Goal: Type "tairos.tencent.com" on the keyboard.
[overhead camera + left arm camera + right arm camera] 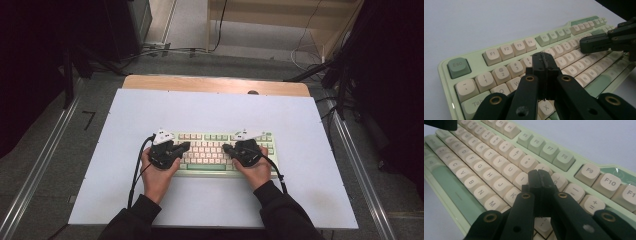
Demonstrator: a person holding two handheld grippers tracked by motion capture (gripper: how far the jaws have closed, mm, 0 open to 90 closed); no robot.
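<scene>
Both pairs of jaws were pressed fully together, holding nothing. The left gripper point(545, 58) hovered over the left half of the green-and-cream keyboard point(218, 146), tips above its number and letter rows. The right gripper point(541, 178) hovered over the keyboard's right half. The keyboard lay on a white mat point(200, 107) covering the wooden table point(150, 82).
</scene>
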